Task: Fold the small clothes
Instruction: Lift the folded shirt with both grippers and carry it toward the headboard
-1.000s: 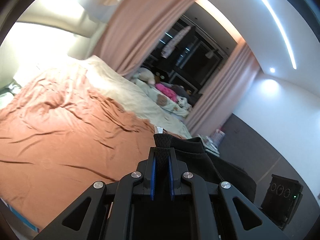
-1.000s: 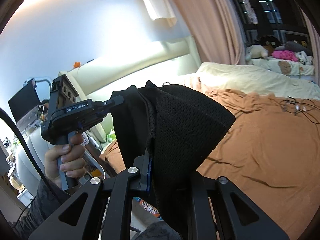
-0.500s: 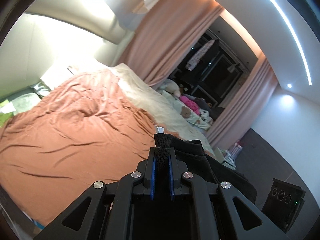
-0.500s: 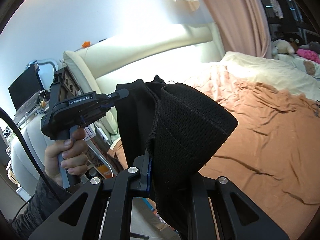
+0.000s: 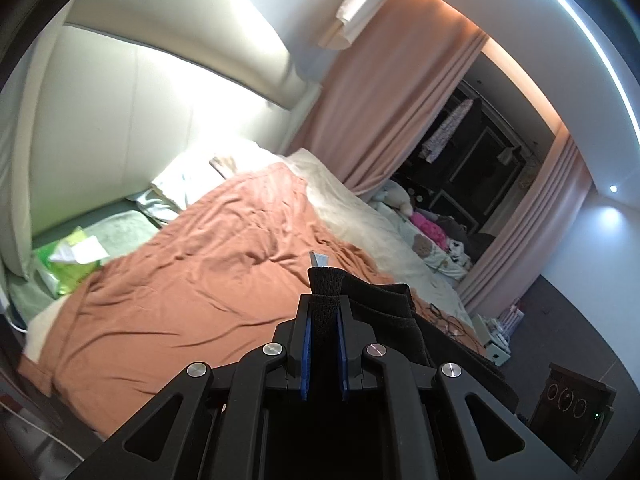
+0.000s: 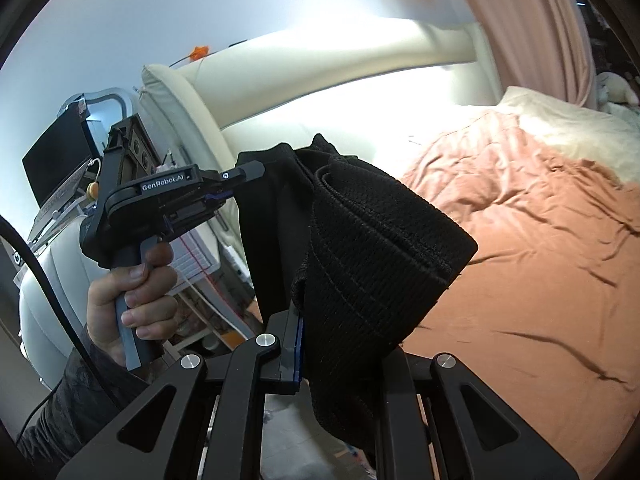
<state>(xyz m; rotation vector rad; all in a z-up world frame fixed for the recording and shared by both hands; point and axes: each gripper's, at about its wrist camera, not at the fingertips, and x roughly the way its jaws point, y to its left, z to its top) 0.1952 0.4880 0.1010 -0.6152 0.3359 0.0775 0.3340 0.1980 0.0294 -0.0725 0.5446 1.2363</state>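
- Left gripper (image 5: 323,312): jaws nearly closed, blue pads clamped on a ribbed band of the black garment (image 5: 384,320); a small white tag (image 5: 319,259) sticks up just past the fingertips.
- Right gripper (image 6: 340,332): also nearly closed, pinching the garment's wide ribbed band, which drapes over and beyond its jaws and hides one finger.
- Garment location: in the air between the two grippers, above and short of the rust-orange bedspread (image 5: 200,288); the cloth hangs below the left gripper, bunched rather than spread.
- From the right wrist view, the person's left hand (image 6: 132,292) grips the left tool's handle, off to the left of the right gripper.
- Risk: each grip is on a narrow edge; a quick swing could pull the band out.
- Risk: set down bunched, the folds would lie crooked.
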